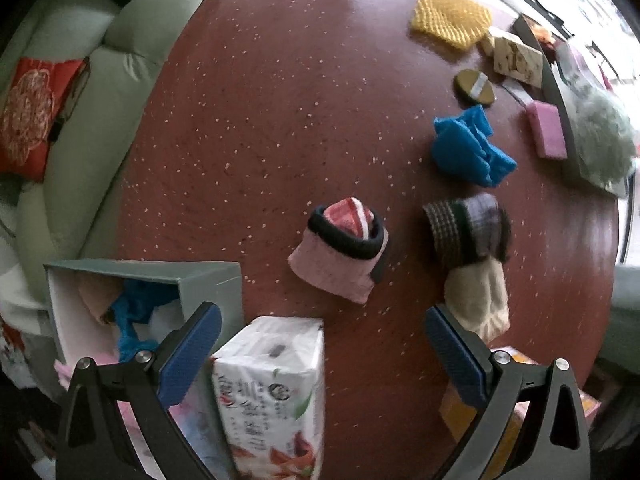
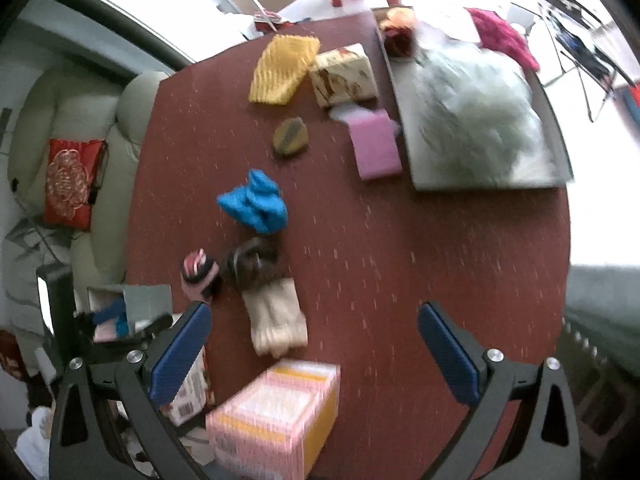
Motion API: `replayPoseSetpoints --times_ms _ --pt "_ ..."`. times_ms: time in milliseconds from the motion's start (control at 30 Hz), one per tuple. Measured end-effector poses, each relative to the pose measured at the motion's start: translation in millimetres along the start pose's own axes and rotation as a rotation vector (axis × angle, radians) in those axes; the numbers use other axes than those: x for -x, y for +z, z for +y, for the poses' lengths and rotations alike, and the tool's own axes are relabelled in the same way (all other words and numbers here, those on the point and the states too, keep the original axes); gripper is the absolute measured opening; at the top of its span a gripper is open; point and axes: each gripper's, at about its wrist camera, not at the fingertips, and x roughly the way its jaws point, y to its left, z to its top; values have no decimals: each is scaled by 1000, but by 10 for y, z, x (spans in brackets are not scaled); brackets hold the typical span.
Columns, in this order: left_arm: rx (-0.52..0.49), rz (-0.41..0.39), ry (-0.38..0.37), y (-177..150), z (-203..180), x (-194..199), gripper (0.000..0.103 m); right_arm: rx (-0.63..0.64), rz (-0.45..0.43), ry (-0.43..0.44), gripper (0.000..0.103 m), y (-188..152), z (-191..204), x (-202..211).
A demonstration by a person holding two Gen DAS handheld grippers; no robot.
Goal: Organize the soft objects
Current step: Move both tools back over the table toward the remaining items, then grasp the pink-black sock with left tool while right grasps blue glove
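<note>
On the round red table (image 1: 260, 140) lie a rolled pink sock bundle (image 1: 340, 248) (image 2: 198, 272), a dark striped sock roll (image 1: 468, 226) (image 2: 252, 260), a cream sock (image 1: 480, 300) (image 2: 276, 320) and a crumpled blue cloth (image 1: 468, 146) (image 2: 256, 202). My left gripper (image 1: 322, 354) is open above a white tissue pack (image 1: 276, 396), just short of the pink bundle. At lower left a grey-green box (image 1: 160, 280) (image 2: 140, 300) holds a blue cloth and a pinkish item. My right gripper (image 2: 314, 346) is open over bare table, right of the cream sock.
A yellow foam net (image 1: 452, 18) (image 2: 282, 70), a patterned box (image 1: 516, 58) (image 2: 346, 76), a round olive puck (image 1: 474, 86) (image 2: 291, 136), a pink sponge (image 1: 548, 130) (image 2: 376, 144) and a tray with a pale green fluffy bag (image 2: 476, 120) fill the far side. A pink-yellow box (image 2: 276, 412) sits near. A sofa (image 1: 80, 120) stands left.
</note>
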Motion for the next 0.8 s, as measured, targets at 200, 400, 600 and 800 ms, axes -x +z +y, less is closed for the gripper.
replayPoseSetpoints --times_ms 200,400,600,800 --pt "41 -11 -18 37 -58 -23 102 55 -20 -15 103 538 98 -359" --pt "69 -25 33 283 -104 -248 102 150 -14 -116 103 907 353 -831" --pt "80 -10 69 463 -134 -526 102 172 8 -186 103 1123 487 -1251" --pt "89 3 108 555 -123 -720 102 211 -12 -236 103 1247 590 -1489"
